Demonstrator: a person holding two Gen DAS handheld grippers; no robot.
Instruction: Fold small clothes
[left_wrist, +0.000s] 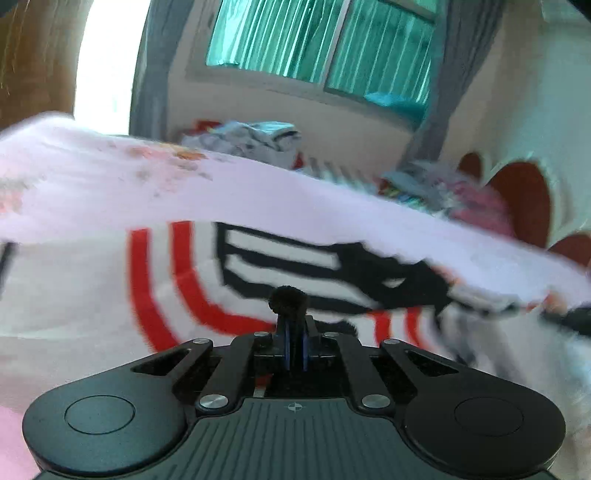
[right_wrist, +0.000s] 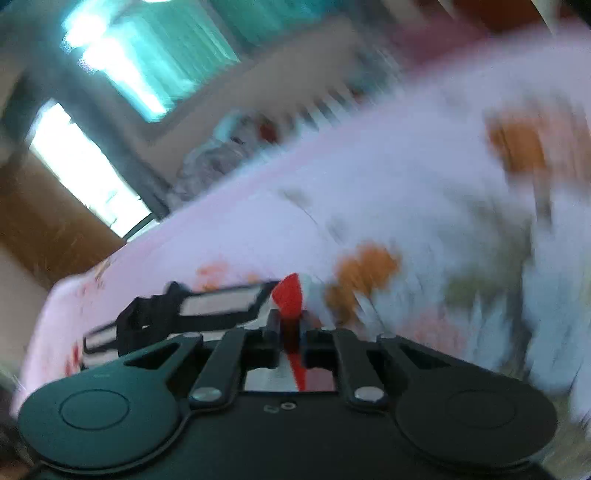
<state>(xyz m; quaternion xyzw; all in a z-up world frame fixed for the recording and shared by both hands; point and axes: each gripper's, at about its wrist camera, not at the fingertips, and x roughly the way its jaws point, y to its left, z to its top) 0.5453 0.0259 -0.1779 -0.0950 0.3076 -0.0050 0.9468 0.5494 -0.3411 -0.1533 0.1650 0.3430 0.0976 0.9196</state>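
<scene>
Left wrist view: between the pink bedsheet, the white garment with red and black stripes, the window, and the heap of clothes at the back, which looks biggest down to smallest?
As they look here:
1. white garment
2. pink bedsheet
3. window
4. heap of clothes
Garment and sheet look close in size; the garment lies nearest the camera, so that order is unsure.

Left hand-held gripper (left_wrist: 294, 325): I see my jaws brought together, a dark tuft of cloth pinched at the tips.
Left pose: pointed forward and tilted downward.
Right hand-held gripper (right_wrist: 290, 328): I have the jaws nearly closed, red cloth caught between them.
Right pose: rolled to one side, angled downward; view blurred.
</scene>
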